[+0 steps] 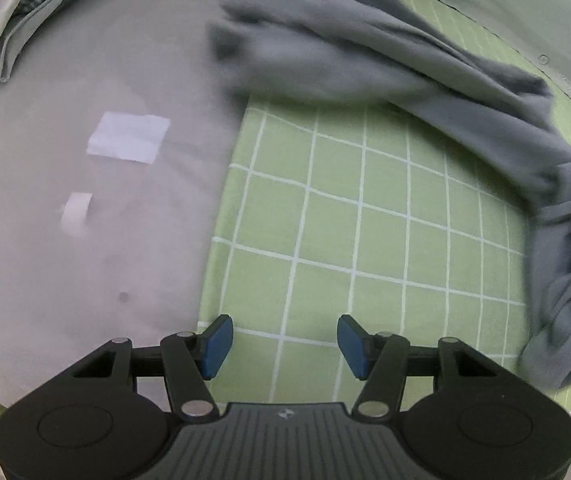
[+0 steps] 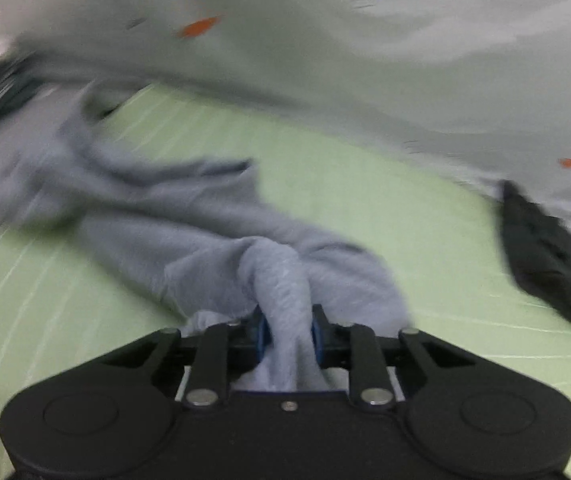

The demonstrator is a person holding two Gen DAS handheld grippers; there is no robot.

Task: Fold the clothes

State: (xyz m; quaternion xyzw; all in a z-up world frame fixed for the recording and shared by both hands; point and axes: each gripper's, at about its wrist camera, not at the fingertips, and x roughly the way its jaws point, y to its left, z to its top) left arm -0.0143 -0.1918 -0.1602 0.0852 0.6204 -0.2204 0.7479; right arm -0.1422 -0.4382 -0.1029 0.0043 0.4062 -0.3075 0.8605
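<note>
A grey fleece garment lies crumpled across the green checked bedsheet, running from the top middle to the right edge of the left wrist view. My left gripper is open and empty, hovering over the sheet with the garment ahead and to the right. In the right wrist view, my right gripper is shut on a bunched fold of the same grey garment, which trails away to the left over the sheet. The right wrist view is blurred.
A pale grey cloth with white labels covers the left of the bed. A light patterned blanket lies along the far side. A dark item lies at the right. Folded fabric sits top left.
</note>
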